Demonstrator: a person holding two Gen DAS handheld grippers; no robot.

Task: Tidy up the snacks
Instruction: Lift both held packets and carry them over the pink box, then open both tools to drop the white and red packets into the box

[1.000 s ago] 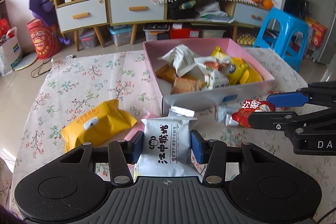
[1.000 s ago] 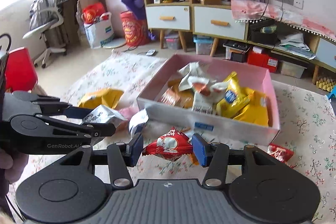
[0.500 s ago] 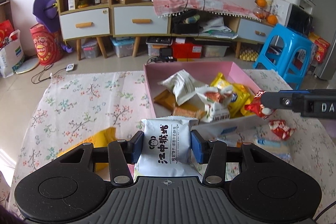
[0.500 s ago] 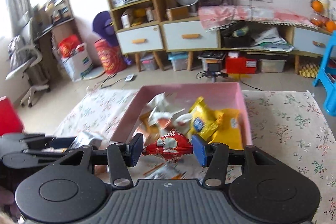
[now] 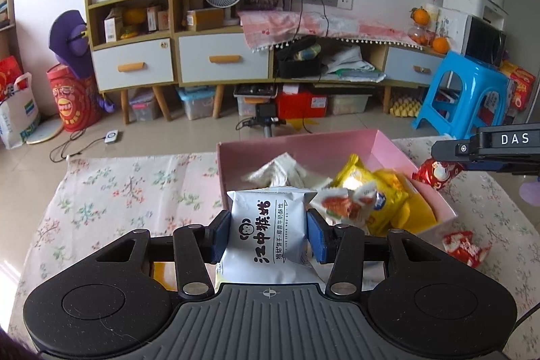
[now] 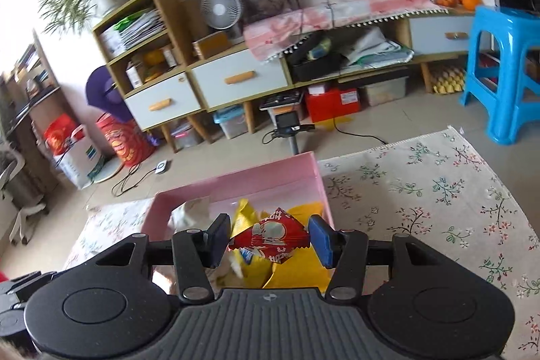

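Note:
My left gripper (image 5: 269,233) is shut on a white snack pack (image 5: 266,235) with black Chinese lettering, held over the near left corner of the pink box (image 5: 297,147). My right gripper (image 6: 268,240) is shut on a red snack packet (image 6: 270,240), held above the pink box (image 6: 236,191). From the left wrist view that red packet (image 5: 437,172) hangs under the right gripper above the box's right wall. The box holds several packets, among them yellow bags (image 5: 381,191) and a white crumpled one (image 5: 280,171).
The box sits on a floral tablecloth (image 5: 118,191). Another red packet (image 5: 464,247) lies on the cloth right of the box. A yellow packet (image 5: 165,272) shows below the left gripper. A blue stool (image 5: 469,97) and low cabinets stand beyond the table.
Both grippers have risen and moved forward over the pink box, each carrying its packet. The right gripper went from the box's front to above its right side.

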